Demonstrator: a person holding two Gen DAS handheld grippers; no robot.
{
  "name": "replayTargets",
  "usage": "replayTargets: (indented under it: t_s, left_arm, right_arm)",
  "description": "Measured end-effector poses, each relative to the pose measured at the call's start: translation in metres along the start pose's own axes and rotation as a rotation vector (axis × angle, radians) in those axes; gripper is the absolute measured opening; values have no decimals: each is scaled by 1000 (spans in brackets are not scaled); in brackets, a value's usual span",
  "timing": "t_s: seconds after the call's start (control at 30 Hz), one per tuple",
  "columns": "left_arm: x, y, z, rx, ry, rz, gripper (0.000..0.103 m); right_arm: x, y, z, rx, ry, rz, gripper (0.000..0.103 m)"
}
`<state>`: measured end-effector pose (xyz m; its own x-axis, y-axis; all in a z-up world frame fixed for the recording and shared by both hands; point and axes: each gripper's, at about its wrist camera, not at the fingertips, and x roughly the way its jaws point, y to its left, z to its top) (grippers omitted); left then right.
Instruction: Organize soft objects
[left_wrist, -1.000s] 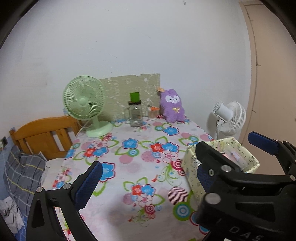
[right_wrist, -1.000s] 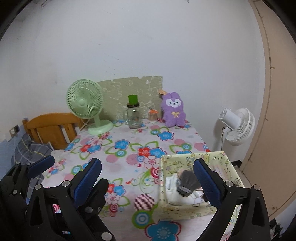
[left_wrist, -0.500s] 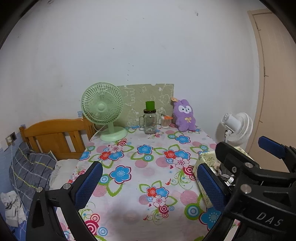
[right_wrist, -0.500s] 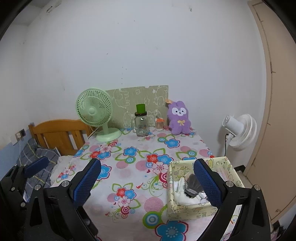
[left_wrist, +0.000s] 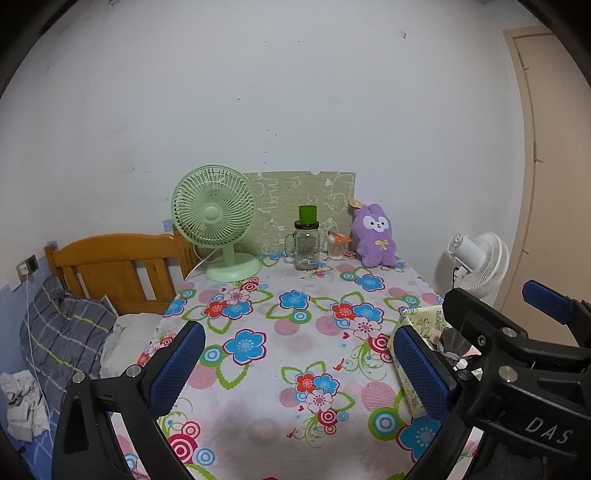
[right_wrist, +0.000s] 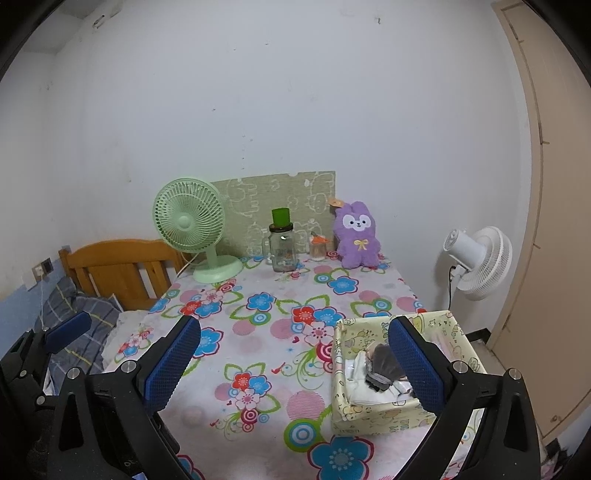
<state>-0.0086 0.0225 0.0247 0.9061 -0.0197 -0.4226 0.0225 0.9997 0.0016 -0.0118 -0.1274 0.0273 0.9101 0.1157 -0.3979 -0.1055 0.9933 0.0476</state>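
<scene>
While both grippers hang above the near edge of the table (right_wrist: 258, 343), neither holds anything. Left gripper (left_wrist: 299, 365): jaws spread wide, empty, over the flowered cloth; bed (left_wrist: 110, 266) and pillow (left_wrist: 62, 332) lie off to its left. At the back of the table, left to right: green fan (right_wrist: 188, 221), jar (right_wrist: 282, 251) with a green cap, a small orange-topped cup (right_wrist: 318, 246), and the purple plush (right_wrist: 356, 236), upright against the wall, well apart from both grippers. Right gripper (right_wrist: 295, 365): jaws also spread wide, empty. The box (right_wrist: 380, 413) sits on the table's near right corner, just beside and partly behind the right gripper's right finger (right_wrist: 413, 365); inside it lie white cloth (right_wrist: 356, 373) and a dark grey soft item (right_wrist: 382, 365), what kind cannot be told. In the left wrist view the box (left_wrist: 417, 321) shows just beyond the left gripper's right finger (left_wrist: 421, 369), largely hidden by the right gripper's frame. A white fan (right_wrist: 476, 258) stands on the floor right of the table.
</scene>
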Motion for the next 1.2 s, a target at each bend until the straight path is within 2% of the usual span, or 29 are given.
replayTargets:
  t_s: [1.2]
  left_arm:
    - [2,3,1,-15,6,-2,103]
  right_arm:
    - [0,-6,-1,8,-7,-27,103]
